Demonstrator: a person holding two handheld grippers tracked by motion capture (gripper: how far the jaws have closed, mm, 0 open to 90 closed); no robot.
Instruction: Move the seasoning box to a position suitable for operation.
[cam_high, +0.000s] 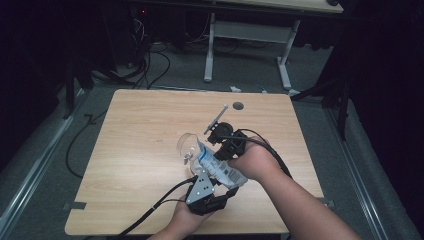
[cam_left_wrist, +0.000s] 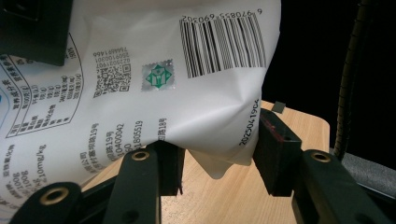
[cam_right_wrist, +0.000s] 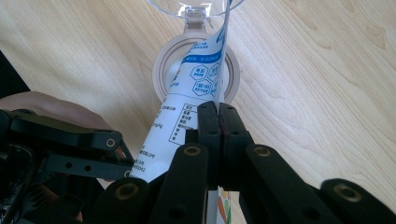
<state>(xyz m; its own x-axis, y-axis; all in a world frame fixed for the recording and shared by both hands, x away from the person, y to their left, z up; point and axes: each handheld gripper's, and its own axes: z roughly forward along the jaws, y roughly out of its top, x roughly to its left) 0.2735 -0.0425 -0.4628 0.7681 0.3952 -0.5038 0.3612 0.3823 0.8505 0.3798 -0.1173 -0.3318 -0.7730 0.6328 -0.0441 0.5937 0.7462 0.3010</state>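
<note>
A white printed bag hangs tilted over the wooden table, held from both ends. My left gripper grips its lower end: in the left gripper view the two pads squeeze the creased bag below the barcode. My right gripper is shut on the bag's thin side edge. The bag's upper end points into the round mouth of a clear container, whose clear lid stands flipped open. That container sits left of the bag.
A small round hole lies near the table's far edge. Cables trail from both grippers over the near edge. Another desk's white legs and floor cables stand beyond. My left gripper's body and a hand show beside the bag.
</note>
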